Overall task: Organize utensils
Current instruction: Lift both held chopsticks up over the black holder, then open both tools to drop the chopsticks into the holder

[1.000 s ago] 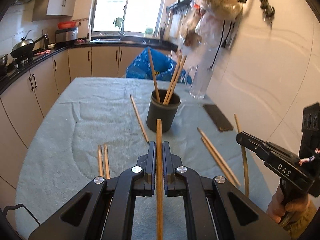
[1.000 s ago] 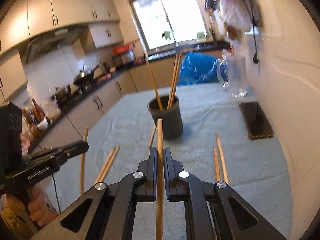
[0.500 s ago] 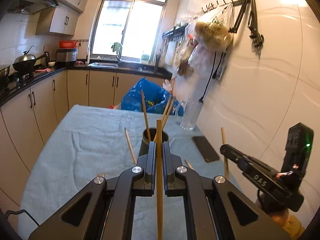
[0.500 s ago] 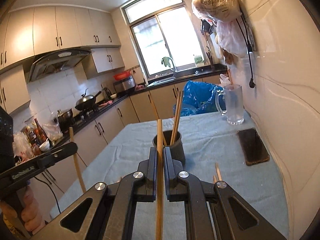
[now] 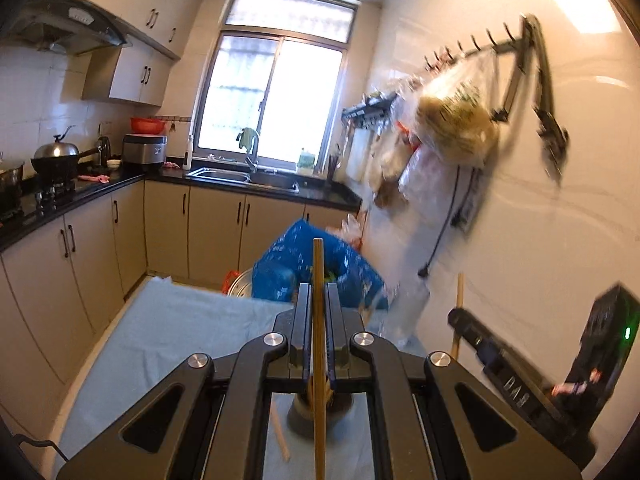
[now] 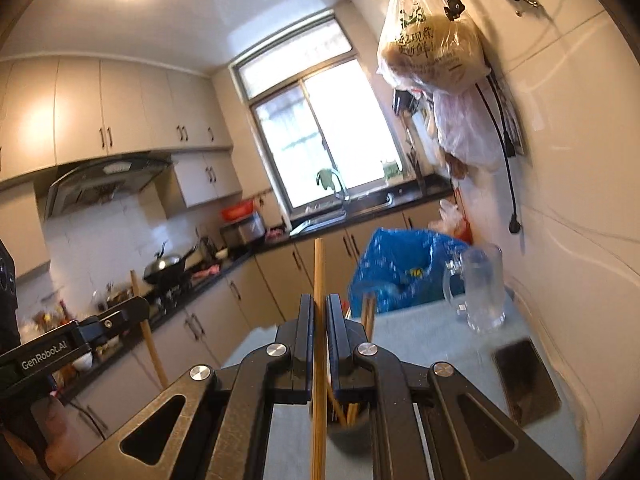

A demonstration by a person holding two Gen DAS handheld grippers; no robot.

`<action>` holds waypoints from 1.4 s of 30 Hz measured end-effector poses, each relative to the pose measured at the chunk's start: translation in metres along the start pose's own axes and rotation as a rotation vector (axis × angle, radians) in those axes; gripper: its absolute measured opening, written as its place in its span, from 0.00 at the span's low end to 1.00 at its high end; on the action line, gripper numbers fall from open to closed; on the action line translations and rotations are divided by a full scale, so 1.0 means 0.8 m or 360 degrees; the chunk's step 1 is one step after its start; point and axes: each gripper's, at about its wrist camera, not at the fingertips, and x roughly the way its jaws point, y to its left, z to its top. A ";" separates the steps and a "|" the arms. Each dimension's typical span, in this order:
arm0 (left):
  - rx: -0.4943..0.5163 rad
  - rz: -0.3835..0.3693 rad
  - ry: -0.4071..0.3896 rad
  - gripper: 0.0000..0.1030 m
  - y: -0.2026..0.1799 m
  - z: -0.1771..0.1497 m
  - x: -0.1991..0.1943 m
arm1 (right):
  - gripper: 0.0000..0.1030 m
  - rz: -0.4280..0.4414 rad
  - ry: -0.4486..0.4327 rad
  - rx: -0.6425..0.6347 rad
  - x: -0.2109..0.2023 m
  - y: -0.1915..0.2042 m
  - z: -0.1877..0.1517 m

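Two grippers, one chopstick each, raised over the bench.

Left gripper (image 5: pixel 318 320) clamped narrow on a chopstick (image 5: pixel 318 360); right gripper (image 6: pixel 319 328) likewise clamped on a second chopstick (image 6: pixel 319 360). Both sticks run up between the jaws. Dark cup (image 6: pixel 352 436) with more chopsticks stands on the cloth-covered bench (image 6: pixel 424 344), below the jaws. Glass mug (image 6: pixel 480 292) and dark slab (image 6: pixel 524 380) near the wall.
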 end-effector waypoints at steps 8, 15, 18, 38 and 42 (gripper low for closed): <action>-0.0126 0.0016 -0.0116 0.05 0.010 0.037 0.093 | 0.06 -0.0150 -0.0161 -0.0049 0.094 -0.002 0.025; -0.0145 0.0057 -0.0011 0.05 0.021 0.014 0.171 | 0.06 -0.0243 -0.0207 -0.0075 0.153 -0.017 0.007; -0.0124 0.0078 0.0027 0.05 0.025 0.002 0.191 | 0.06 -0.0257 -0.0180 -0.0069 0.168 -0.025 -0.007; -0.0178 0.0090 0.0088 0.24 0.035 -0.010 0.131 | 0.34 -0.0259 -0.0191 -0.0080 0.111 -0.019 -0.003; -0.0153 0.0107 0.0024 0.39 0.036 -0.007 0.077 | 0.54 -0.0245 -0.0225 -0.0106 0.065 -0.009 0.011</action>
